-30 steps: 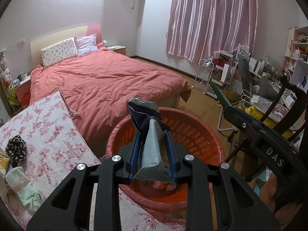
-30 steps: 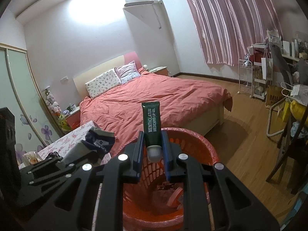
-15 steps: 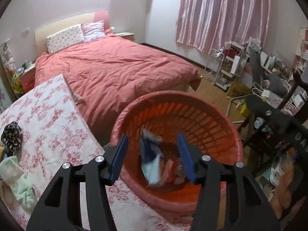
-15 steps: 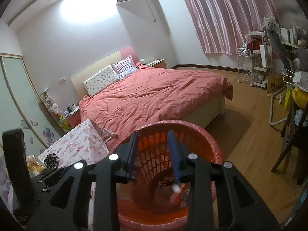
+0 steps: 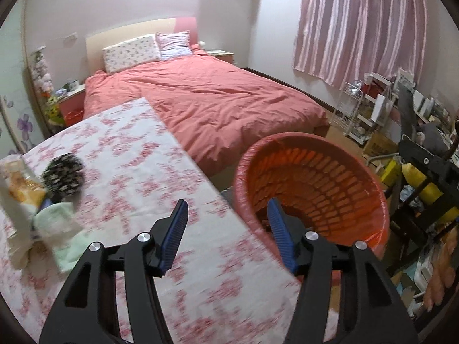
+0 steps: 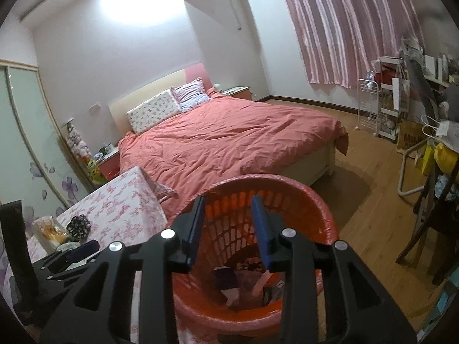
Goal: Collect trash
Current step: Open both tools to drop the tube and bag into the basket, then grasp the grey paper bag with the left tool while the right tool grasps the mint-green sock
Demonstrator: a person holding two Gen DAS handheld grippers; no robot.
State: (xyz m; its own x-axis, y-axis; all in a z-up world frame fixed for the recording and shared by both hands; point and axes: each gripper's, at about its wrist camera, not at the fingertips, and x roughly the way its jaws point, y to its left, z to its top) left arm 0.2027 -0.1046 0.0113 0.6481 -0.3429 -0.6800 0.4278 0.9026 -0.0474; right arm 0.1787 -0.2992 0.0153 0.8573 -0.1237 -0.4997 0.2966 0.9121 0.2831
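Observation:
An orange plastic basket stands beside a table with a pink floral cloth. Several pieces of trash lie at the basket's bottom. My left gripper is open and empty, over the table's edge just left of the basket. My right gripper is open and empty, above the basket's near rim. On the table's left lie a black patterned pouch, a pale green cloth and a yellow packet.
A bed with a coral duvet fills the space behind the table. Dark chairs and cluttered shelves stand at the right. Wood floor lies right of the basket.
Both grippers opened and dropped their items, the blue wrapper and the green tube, into the basket. The left gripper has since swung left toward the table.

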